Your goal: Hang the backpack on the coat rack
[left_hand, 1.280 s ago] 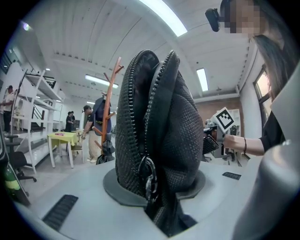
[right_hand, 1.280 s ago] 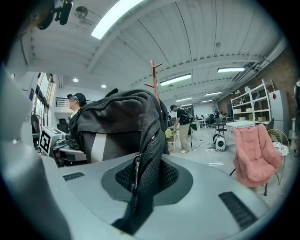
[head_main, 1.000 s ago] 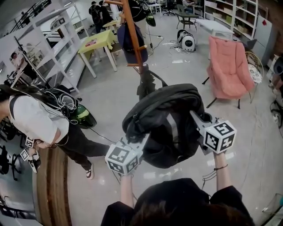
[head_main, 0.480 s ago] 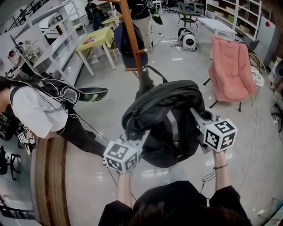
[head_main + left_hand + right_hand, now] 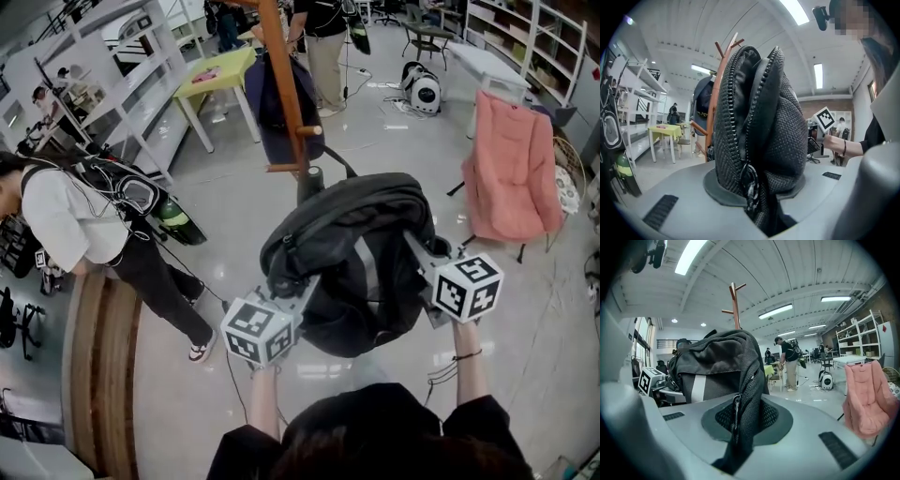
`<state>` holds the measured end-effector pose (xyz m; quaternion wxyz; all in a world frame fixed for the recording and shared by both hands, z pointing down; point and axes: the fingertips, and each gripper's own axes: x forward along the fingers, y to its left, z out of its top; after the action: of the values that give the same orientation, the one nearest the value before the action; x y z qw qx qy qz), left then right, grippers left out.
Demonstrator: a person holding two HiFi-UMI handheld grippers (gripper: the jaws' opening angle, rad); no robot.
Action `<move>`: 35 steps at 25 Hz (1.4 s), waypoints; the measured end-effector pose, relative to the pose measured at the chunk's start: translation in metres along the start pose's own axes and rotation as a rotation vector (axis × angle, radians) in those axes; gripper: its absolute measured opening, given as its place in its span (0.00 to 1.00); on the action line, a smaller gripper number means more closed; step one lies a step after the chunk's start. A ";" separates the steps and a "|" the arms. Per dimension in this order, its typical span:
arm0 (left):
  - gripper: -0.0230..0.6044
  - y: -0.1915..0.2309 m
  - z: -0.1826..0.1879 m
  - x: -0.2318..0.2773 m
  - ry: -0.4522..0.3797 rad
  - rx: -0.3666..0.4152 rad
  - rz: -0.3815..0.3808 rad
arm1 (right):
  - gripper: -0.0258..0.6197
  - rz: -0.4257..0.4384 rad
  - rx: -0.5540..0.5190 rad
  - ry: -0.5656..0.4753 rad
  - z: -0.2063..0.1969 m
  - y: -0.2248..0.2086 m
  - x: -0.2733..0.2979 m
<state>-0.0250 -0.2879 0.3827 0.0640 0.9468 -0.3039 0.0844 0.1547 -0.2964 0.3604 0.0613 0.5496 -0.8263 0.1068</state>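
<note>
A black backpack [image 5: 356, 253] hangs in the air between my two grippers, held up in front of the person's chest. My left gripper [image 5: 298, 292] is shut on its zippered edge [image 5: 759, 117], the fabric bunched between the jaws [image 5: 754, 187]. My right gripper [image 5: 419, 249] is shut on a mesh strap of the backpack [image 5: 717, 366], which runs down through the jaws [image 5: 740, 423]. The wooden coat rack [image 5: 286, 84] stands just beyond the backpack, its pole and pegs showing above it [image 5: 735, 305] and behind it [image 5: 717, 89].
A dark blue bag [image 5: 277, 103] hangs on the rack. A person in a white shirt [image 5: 66, 225] bends at the left by a curved wooden counter [image 5: 94, 375]. A pink chair [image 5: 516, 173] stands right, a yellow table [image 5: 220, 75] and another person [image 5: 328, 47] behind.
Both grippers have carried the backpack forward toward the coat rack, which now stands nearer. The person at the left has shifted and straightened a leg. Both grips are unchanged.
</note>
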 end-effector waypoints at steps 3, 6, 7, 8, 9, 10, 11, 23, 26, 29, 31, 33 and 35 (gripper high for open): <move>0.24 0.015 0.008 0.013 0.003 -0.019 0.020 | 0.11 0.033 -0.006 0.015 0.011 -0.011 0.021; 0.24 0.027 0.010 0.024 0.008 -0.040 0.051 | 0.11 0.072 -0.015 0.030 0.016 -0.020 0.041; 0.24 0.031 0.011 0.028 0.008 -0.047 0.065 | 0.11 0.088 -0.019 0.035 0.019 -0.023 0.047; 0.24 0.035 0.013 0.032 0.008 -0.053 0.077 | 0.11 0.101 -0.022 0.040 0.021 -0.027 0.054; 0.24 0.037 0.014 0.036 0.010 -0.058 0.086 | 0.11 0.112 -0.023 0.045 0.023 -0.031 0.059; 0.24 0.039 0.015 0.041 0.011 -0.063 0.095 | 0.11 0.122 -0.024 0.050 0.024 -0.036 0.063; 0.24 0.040 0.016 0.046 0.011 -0.069 0.105 | 0.11 0.133 -0.027 0.055 0.025 -0.041 0.067; 0.23 0.072 0.012 0.087 0.020 -0.140 0.181 | 0.11 0.223 -0.047 0.100 0.029 -0.075 0.124; 0.23 0.087 0.008 0.088 0.028 -0.153 0.173 | 0.11 0.219 -0.038 0.112 0.028 -0.072 0.140; 0.23 0.093 0.000 0.095 0.039 -0.172 0.166 | 0.11 0.216 -0.027 0.130 0.020 -0.077 0.149; 0.23 0.096 -0.006 0.100 0.049 -0.185 0.160 | 0.11 0.212 -0.023 0.143 0.014 -0.081 0.154; 0.24 0.098 -0.011 0.103 0.059 -0.196 0.157 | 0.11 0.208 -0.016 0.154 0.009 -0.083 0.158; 0.24 0.098 -0.015 0.105 0.069 -0.203 0.155 | 0.11 0.204 -0.009 0.164 0.004 -0.084 0.159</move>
<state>-0.0004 -0.4235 0.4253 0.1633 0.9056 -0.3808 0.0906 0.1709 -0.4707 0.4004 0.1199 0.4517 -0.8706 0.1536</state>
